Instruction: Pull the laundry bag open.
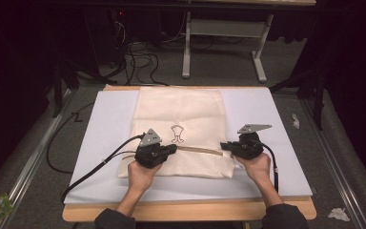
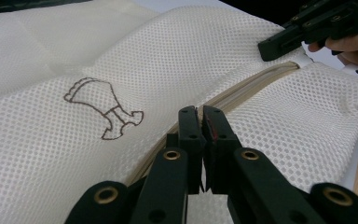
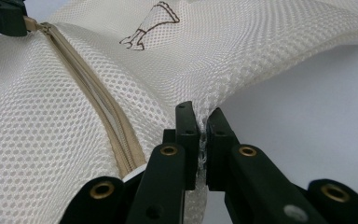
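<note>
Since both grippers pinch the same bag at once, the work in hand reads as a zip being drawn along while the cloth is held taut.

Landmark: mesh laundry bag [image 1: 178,129], cream, lying flat on the white mat [image 1: 109,114] that covers the table; all places below are told from it.
Zip: the beige zipper [image 1: 198,150] runs across the bag's near part, just below the small brown drawing [image 1: 177,134].
Left gripper: left gripper [image 1: 171,149] sits at the bag's near left, on the zip line. In the left gripper view its jaws stand pressed together over the zipper [image 2: 242,91], likely nipping the slider or its pull, though the held piece itself is hidden between the pads.
Right gripper: right gripper [image 1: 225,146] sits at the bag's near right edge, at the zip's far end from the left one. Its jaws are clamped on a fold of mesh [image 3: 202,122] just beside the zipper [image 3: 98,100].
Why held so: the right grip seems to anchor the bag's edge, so that the zip stays straight and tensioned against a pull from the left.
</note>
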`<state>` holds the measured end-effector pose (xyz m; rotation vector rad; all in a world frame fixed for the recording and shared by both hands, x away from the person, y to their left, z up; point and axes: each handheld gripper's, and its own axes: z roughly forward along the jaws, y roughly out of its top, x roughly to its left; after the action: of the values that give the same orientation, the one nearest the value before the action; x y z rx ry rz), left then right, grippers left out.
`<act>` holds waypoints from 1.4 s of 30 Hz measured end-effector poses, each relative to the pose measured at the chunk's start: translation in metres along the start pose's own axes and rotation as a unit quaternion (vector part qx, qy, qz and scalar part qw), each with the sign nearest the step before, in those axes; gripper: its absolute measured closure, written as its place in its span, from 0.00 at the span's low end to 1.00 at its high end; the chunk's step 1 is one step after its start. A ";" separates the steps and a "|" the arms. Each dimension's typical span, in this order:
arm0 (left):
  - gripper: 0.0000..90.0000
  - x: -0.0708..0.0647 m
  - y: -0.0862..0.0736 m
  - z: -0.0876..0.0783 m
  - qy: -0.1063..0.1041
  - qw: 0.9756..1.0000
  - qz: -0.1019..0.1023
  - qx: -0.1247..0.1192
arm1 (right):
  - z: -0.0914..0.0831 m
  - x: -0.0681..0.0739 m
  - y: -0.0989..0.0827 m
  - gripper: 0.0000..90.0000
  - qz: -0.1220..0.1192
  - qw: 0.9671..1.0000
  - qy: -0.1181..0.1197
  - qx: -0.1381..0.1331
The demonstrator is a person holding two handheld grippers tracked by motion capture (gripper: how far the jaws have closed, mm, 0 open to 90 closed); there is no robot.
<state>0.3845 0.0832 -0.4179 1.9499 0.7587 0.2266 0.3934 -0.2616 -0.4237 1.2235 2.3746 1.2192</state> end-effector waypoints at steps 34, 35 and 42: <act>0.97 0.019 -0.005 -0.026 0.025 1.000 -0.016 -0.009 | -0.004 -0.003 0.000 0.98 0.004 1.000 -0.008 -0.002; 0.97 0.020 -0.006 -0.027 0.026 0.999 -0.018 -0.009 | -0.004 -0.003 0.000 0.98 0.004 1.000 -0.008 -0.002; 0.97 0.024 -0.006 -0.033 0.033 0.999 -0.019 -0.012 | -0.005 -0.005 -0.001 0.98 0.006 1.000 -0.009 -0.002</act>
<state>0.3853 0.1237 -0.4101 1.9113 0.8318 0.2765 0.3929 -0.2685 -0.4220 1.2425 2.3541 1.2114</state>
